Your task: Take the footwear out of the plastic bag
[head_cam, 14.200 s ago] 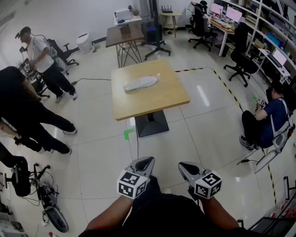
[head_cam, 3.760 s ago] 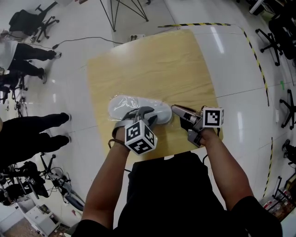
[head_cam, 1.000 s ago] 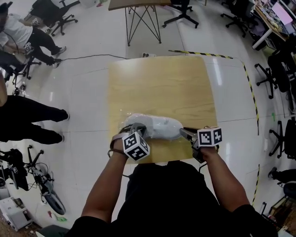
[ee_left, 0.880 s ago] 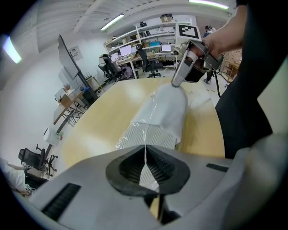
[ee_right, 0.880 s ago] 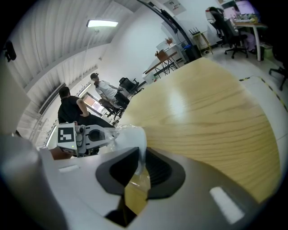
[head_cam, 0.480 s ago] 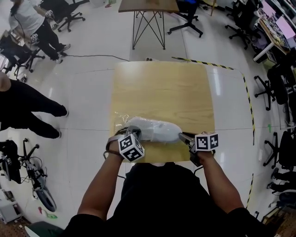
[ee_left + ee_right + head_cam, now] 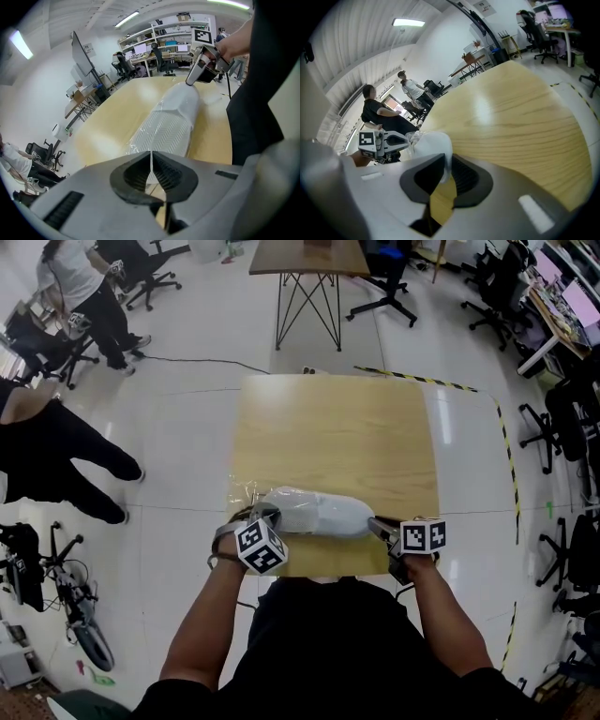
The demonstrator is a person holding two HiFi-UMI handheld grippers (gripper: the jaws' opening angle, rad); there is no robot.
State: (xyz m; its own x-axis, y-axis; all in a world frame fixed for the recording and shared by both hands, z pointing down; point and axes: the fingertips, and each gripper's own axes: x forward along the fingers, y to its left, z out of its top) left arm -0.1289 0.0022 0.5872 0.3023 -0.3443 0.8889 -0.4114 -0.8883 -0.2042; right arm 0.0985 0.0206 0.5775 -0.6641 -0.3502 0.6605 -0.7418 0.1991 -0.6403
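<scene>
The shoe (image 7: 314,512) is seen lying on its side, wrapped in the clear plastic bag (image 7: 242,493), close to the near edge of the wooden table (image 7: 337,418). In the earliest frame the bagged shoe was at the middle of the table and both grippers were held well away from it, above the floor; now both are set at the bundle's ends.

The left gripper (image 7: 151,161) is pressed almost fully together, and only a thin strip of the bag's film is pinched between its pads. The ribbed sole is shown beyond the jaws, covered by plastic. A few seconds ago this gripper was placed over the middle of the shoe; it is now found at the left end, where loose film is bunched. Since half a second ago it has been shifted slightly along that end.

The right gripper (image 7: 446,171) is clamped on the opposite end of the shoe, with white material caught between its pads through the bag. Its place at the right end is unchanged from a second ago.

The shoe is not yet freed: the plastic is still drawn over its whole length.
</scene>
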